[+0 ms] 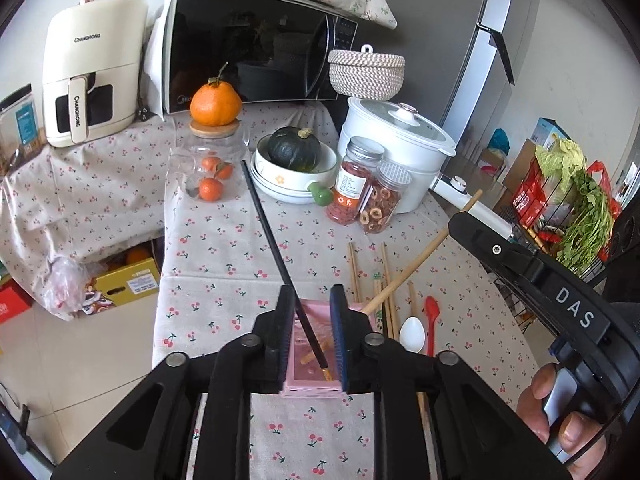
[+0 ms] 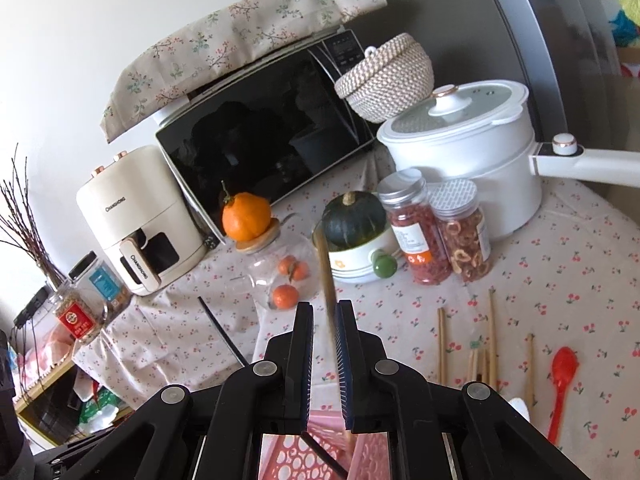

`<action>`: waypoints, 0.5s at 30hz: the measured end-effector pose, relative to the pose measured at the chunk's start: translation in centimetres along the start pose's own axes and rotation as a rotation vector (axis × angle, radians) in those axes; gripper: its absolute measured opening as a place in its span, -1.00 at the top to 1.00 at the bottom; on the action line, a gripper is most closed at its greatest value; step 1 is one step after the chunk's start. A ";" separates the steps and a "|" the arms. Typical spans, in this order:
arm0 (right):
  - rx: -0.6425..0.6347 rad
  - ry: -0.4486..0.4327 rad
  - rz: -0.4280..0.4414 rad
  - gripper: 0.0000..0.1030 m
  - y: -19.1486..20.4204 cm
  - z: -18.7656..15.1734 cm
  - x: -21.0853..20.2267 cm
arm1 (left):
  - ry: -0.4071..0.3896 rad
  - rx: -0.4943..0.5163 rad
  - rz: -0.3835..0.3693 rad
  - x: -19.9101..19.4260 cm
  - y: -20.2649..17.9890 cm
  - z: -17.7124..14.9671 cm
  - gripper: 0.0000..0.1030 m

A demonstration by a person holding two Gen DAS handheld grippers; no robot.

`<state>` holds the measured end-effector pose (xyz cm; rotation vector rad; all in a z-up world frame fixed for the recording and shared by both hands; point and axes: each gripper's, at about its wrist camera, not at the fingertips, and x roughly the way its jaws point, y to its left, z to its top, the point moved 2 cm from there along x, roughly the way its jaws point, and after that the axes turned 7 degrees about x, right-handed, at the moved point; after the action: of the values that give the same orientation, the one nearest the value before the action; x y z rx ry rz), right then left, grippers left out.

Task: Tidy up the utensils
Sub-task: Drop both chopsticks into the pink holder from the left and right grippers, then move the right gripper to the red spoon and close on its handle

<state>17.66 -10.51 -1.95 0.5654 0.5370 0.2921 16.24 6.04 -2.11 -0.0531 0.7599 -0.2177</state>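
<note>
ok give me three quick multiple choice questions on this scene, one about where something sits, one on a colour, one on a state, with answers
1. Where does the big orange fruit sit?
A. on the jar's wooden lid
B. inside the woven basket
C. on the microwave

2. What colour is the small spoon nearest the table's right edge?
A. red
B. blue
C. green

3. What state is the white pot in?
A. lid off
B. lid on
C. tipped over

Answers:
1 A, it rests on the wooden lid of the glass jar.
2 A, plainly red beside the white spoon.
3 B, the glass lid with its knob covers it, upright.
</note>
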 end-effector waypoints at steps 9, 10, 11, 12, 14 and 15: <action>-0.001 0.020 0.013 -0.06 -0.2 0.9 -2.9 | -0.008 -0.079 0.000 -1.2 0.4 -1.2 -0.39; -0.002 0.020 0.007 -0.13 -0.4 1.0 -3.4 | -0.002 -0.079 0.007 -1.3 0.3 -1.5 -0.42; -0.005 0.018 -0.005 -0.28 -0.7 1.2 -3.9 | 0.005 -0.074 0.014 -1.4 0.1 -1.7 -0.47; -0.011 0.016 -0.020 -0.39 -1.0 1.4 -4.4 | 0.015 -0.066 0.019 -1.4 -0.2 -2.0 -0.52; -0.019 0.016 -0.054 -0.54 -1.8 1.6 -5.2 | 0.039 -0.045 0.024 -1.5 -0.9 -2.7 -0.59; -0.017 0.018 -0.072 -0.61 -2.4 1.6 -5.6 | 0.051 -0.035 0.024 -1.5 -1.2 -3.1 -0.66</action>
<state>14.26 -15.36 0.05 0.5267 0.5704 0.2337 12.86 5.25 -3.21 -0.0718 0.8150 -0.1835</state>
